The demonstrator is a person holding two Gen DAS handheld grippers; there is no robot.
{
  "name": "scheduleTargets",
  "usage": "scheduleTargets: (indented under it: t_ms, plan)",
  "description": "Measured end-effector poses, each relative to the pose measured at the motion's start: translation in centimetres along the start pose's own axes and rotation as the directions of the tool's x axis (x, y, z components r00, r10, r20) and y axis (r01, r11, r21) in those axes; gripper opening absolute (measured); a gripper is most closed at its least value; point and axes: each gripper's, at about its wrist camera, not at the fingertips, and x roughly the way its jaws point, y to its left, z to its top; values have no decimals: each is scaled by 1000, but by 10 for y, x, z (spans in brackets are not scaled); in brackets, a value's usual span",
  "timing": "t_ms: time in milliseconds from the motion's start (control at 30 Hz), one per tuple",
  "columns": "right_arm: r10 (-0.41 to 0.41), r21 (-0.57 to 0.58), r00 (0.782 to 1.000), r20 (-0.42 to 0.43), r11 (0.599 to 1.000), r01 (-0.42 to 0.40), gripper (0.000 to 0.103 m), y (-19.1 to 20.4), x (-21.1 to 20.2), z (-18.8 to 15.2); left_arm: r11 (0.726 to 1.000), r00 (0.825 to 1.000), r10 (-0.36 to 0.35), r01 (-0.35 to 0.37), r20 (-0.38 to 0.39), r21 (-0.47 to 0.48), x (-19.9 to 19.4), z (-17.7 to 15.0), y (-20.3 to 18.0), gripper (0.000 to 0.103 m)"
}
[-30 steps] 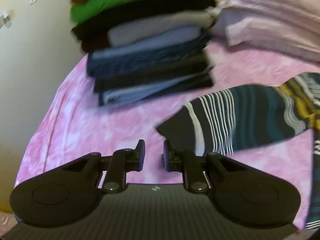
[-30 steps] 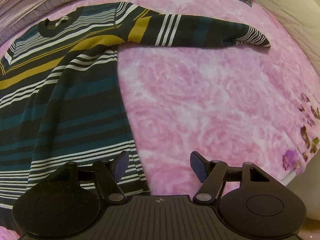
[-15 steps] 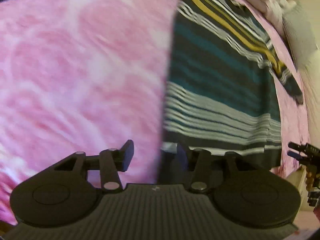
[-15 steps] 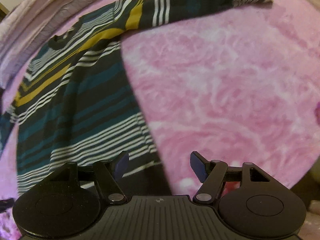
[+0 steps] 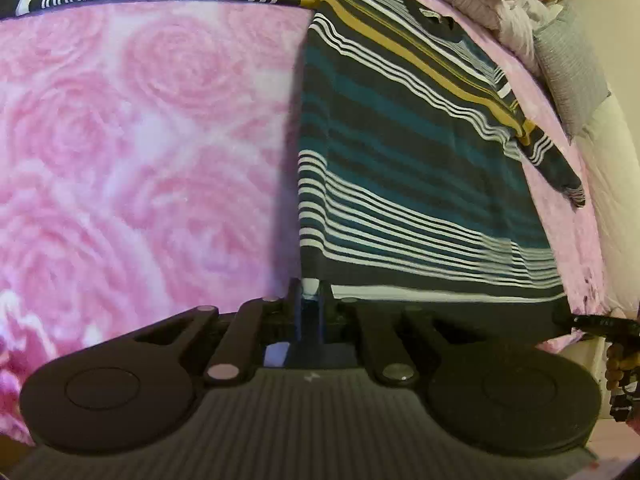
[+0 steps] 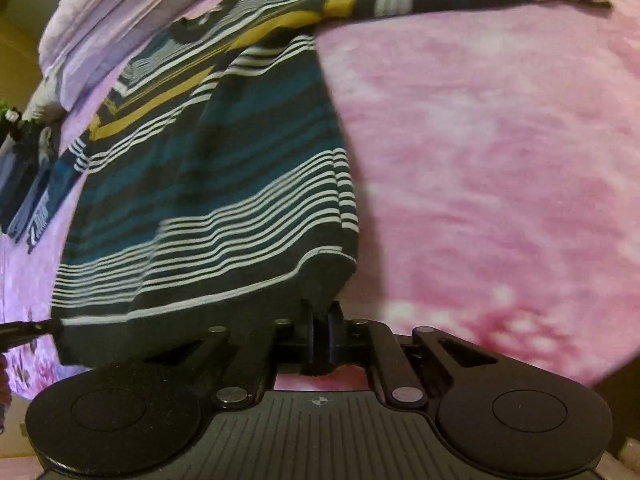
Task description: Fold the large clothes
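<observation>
Both grippers pinch the hem of a striped sweater on a bed.
The dark knit sweater (image 5: 404, 168) with teal, white and mustard stripes lies flat on the pink rose-patterned plush blanket (image 5: 132, 140); left gripper (image 5: 310, 300) and right gripper (image 6: 320, 316) jaws clamp its hem corners.

Pink rose-print bedspread (image 5: 140, 140); lilac bedding (image 6: 100, 20) bunched at far edge.

Knit sweater (image 5: 400, 168), seemingly plush blanket (image 5: 140, 140)

Warm, dimmish indoor light. Both views bulge fisheye-fashion, with dark corners. The sweater (image 5: 420, 168) casts a soft shadow leftwards onto the pink bedspread (image 5: 140, 140). The right view is smeared with motion blur, the bedspread's pattern washed out.
</observation>
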Motion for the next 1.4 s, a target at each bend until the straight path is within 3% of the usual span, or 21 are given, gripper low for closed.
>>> scheduleTargets:
  t_ms: [100, 200, 300, 333, 367, 433, 533, 600, 733, 867, 933, 967, 1033, 1133, 1300, 1333, 1400]
  plan:
    - [-13, 7, 998, -62, 1000, 14, 2, -10, 6, -4, 997, 997, 74, -73, -36, 30, 17, -7, -2, 7]
    - [-98, 4, 982, -159, 995, 100, 4, -2, 39, -5, 990, 986, 136, -138, -100, -12, 29, -10, 6, 12]
    - [-142, -25, 971, -191, 990, 140, 21, 11, 41, 0, 988, 988, 148, -150, -42, -45, 3, -4, 24, 21]
    - [-145, -29, 968, -206, 989, 142, 41, 11, 36, 3, 984, 986, 167, -167, -7, -68, -7, 2, 34, 26]
    - [-151, -29, 968, -203, 989, 148, 50, 10, 31, 5, 976, 981, 192, -188, 30, -108, -16, 11, 49, 27]
    - [-181, -12, 968, -171, 983, 182, 51, 6, 19, 11, 950, 963, 247, -221, 103, -219, -31, 31, 79, 27]
    - [-224, 93, 964, -145, 967, 238, 51, -1, 14, 27, 880, 923, 310, -189, 226, -436, -45, 75, 136, 28]
    - [-225, 136, 966, -128, 961, 242, 51, 0, 16, 36, 822, 892, 332, -115, 306, -557, -49, 107, 169, 28]
    - [-215, 54, 968, -128, 973, 223, 51, 24, 24, 49, 731, 846, 385, -36, 369, -681, -44, 160, 219, 28]
    - [-218, -21, 966, -140, 976, 217, 51, 53, 40, 51, 629, 837, 434, -18, 332, -777, -25, 190, 253, 28]
    - [-217, -25, 965, -146, 976, 216, 51, 60, 44, 54, 601, 831, 461, -32, 313, -798, -15, 199, 262, 26]
    - [-219, -26, 965, -146, 976, 217, 51, 60, 44, 54, 604, 822, 474, -43, 315, -796, -14, 203, 263, 26]
    - [-225, -22, 964, -143, 974, 224, 51, 61, 44, 54, 638, 796, 516, -109, 318, -763, -12, 207, 253, 5]
    - [-226, -15, 965, -135, 974, 226, 51, 63, 44, 57, 680, 760, 563, -203, 325, -705, -25, 196, 232, 5]
    - [-216, 2, 970, -114, 976, 218, 51, 59, 40, 64, 673, 712, 624, -281, 322, -684, -47, 146, 211, 8]
    - [-214, 8, 970, -112, 976, 216, 51, 57, 43, 69, 675, 712, 630, -305, 310, -672, -43, 141, 212, 12]
    - [-199, 19, 974, -112, 979, 202, 51, 50, 47, 72, 654, 703, 670, -409, 237, -637, -26, 138, 211, 17]
